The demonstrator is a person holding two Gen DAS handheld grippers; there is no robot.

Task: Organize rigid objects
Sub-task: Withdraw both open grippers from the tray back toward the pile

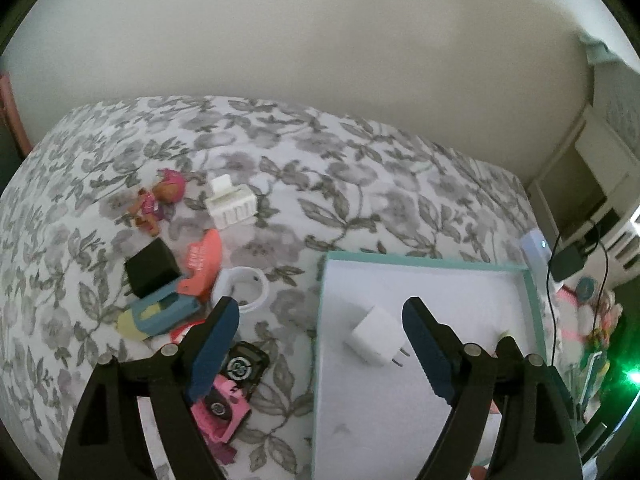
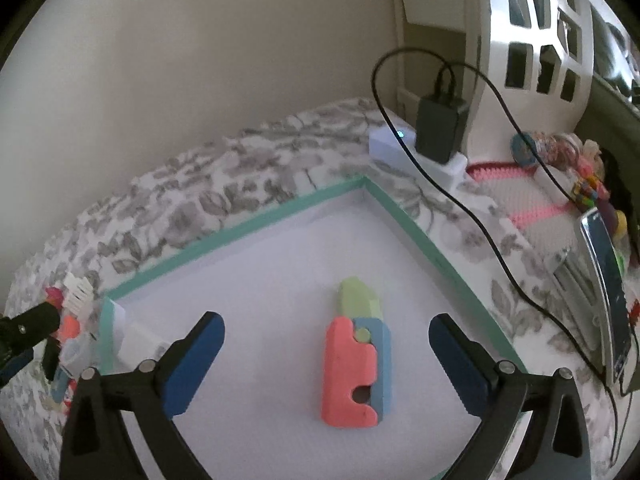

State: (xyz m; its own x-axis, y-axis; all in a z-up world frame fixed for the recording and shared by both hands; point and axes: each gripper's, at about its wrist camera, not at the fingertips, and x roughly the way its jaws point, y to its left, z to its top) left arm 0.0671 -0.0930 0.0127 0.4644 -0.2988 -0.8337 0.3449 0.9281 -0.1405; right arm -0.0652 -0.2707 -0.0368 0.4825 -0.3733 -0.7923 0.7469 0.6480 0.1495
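A shallow teal-rimmed box (image 1: 532,300) with a white floor lies on the floral bedspread; it also shows in the right wrist view (image 2: 248,224). A white plug charger (image 1: 378,336) lies inside it. My left gripper (image 1: 320,320) is open and empty, just above the charger. A coral, blue and green toy knife (image 2: 356,360) lies in the box between the fingers of my right gripper (image 2: 326,332), which is open and empty. Left of the box lie a doll (image 1: 160,200), a white block (image 1: 232,204), a black box (image 1: 152,268), a white ring (image 1: 246,286) and pink toys (image 1: 220,408).
A second toy knife (image 1: 160,312) and a coral piece (image 1: 204,260) lie in the pile. A white device (image 2: 412,148) with a black adapter (image 2: 440,128) and cable sits beyond the box corner. A phone (image 2: 608,296) and small trinkets lie at right. A wall is behind.
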